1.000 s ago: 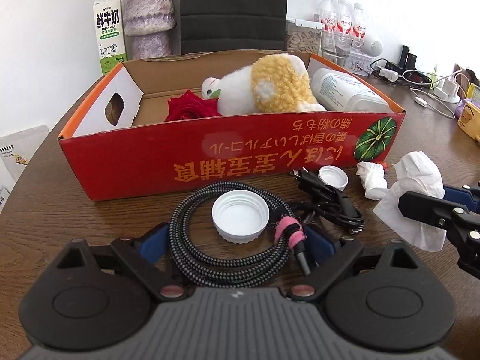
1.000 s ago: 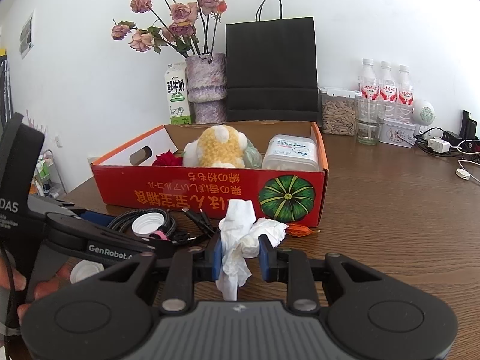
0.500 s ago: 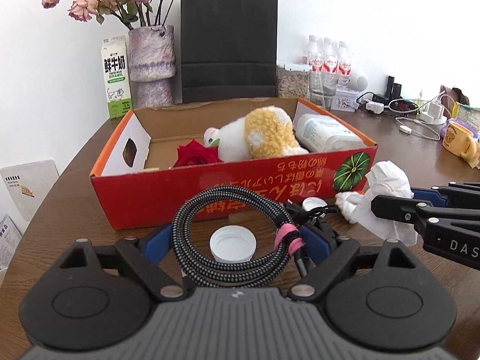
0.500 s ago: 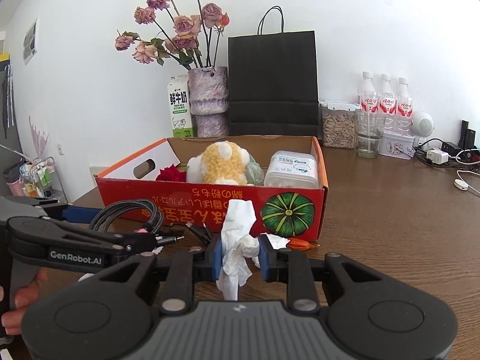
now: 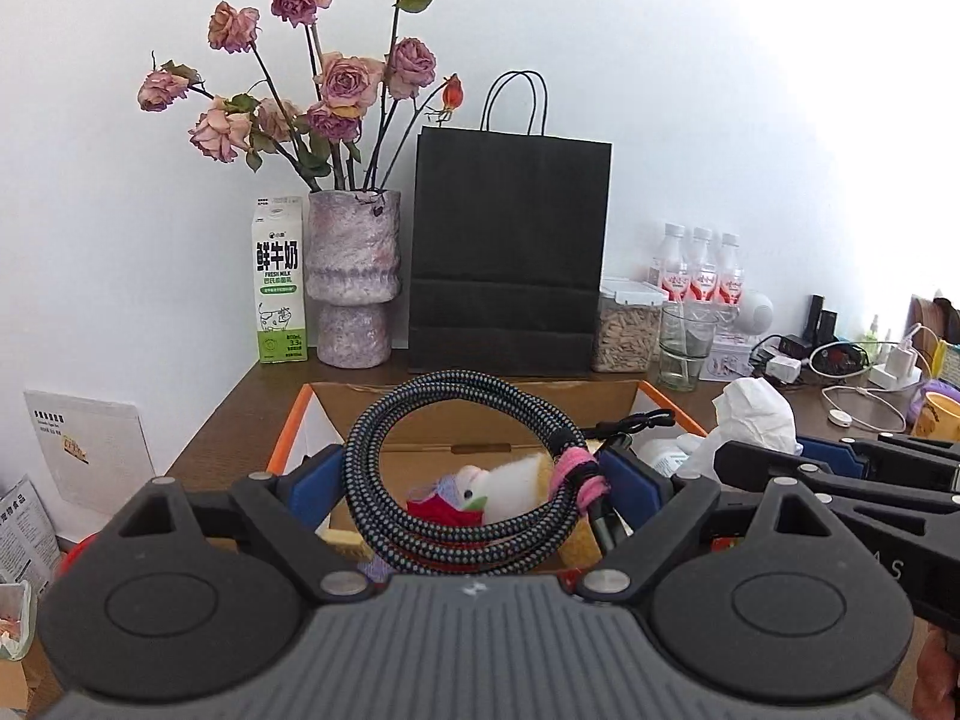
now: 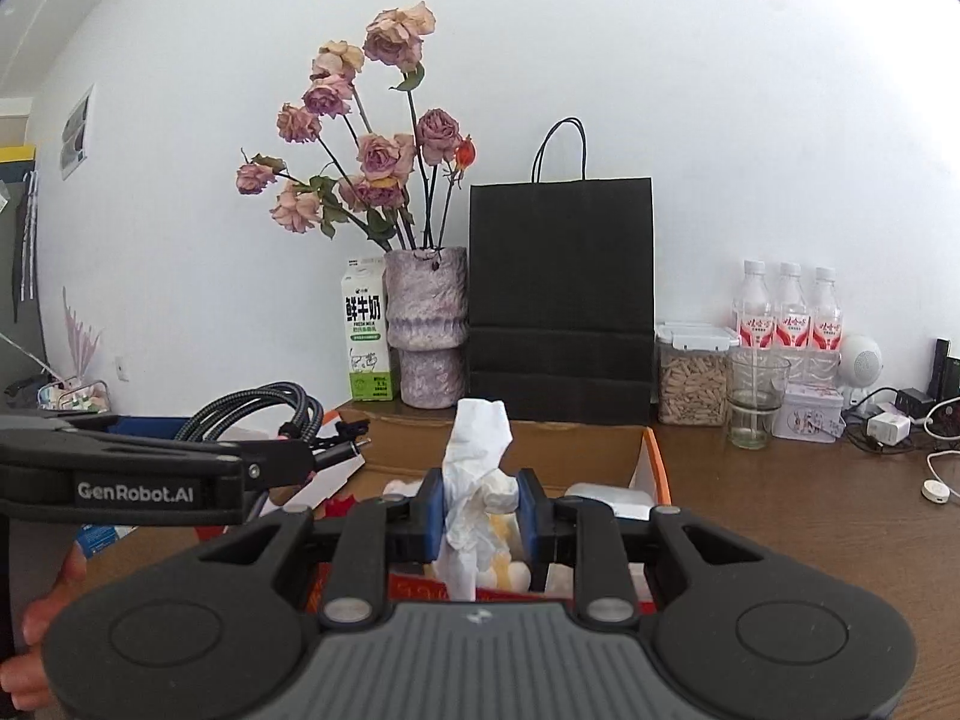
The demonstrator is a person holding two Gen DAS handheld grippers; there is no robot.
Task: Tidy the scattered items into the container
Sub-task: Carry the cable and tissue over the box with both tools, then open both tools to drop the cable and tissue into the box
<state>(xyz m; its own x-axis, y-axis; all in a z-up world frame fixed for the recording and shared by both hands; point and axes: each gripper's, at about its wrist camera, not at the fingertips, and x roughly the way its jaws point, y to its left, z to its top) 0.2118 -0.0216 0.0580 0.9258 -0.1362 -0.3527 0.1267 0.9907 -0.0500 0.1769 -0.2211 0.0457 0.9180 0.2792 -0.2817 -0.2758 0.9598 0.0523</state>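
Note:
A coiled black braided cable with a pink tie hangs lifted between the blue pads of my left gripper, whose wide-set jaws are shut on it. Through the loop I see the open red cardboard box below, holding a yellow-white plush toy and a red rose. My right gripper is shut on a crumpled white tissue above the box. In the right wrist view the left gripper and cable sit to the left. A white tub lies in the box's right end.
Behind the box stand a milk carton, a vase of dried roses, a black paper bag, a seed jar, a glass and water bottles. Chargers and wires clutter the table's right side.
Both grippers have risen from the table to above the box's front edge, carrying the cable coil and the tissue. The white cap and the box's red front have dropped out of view.

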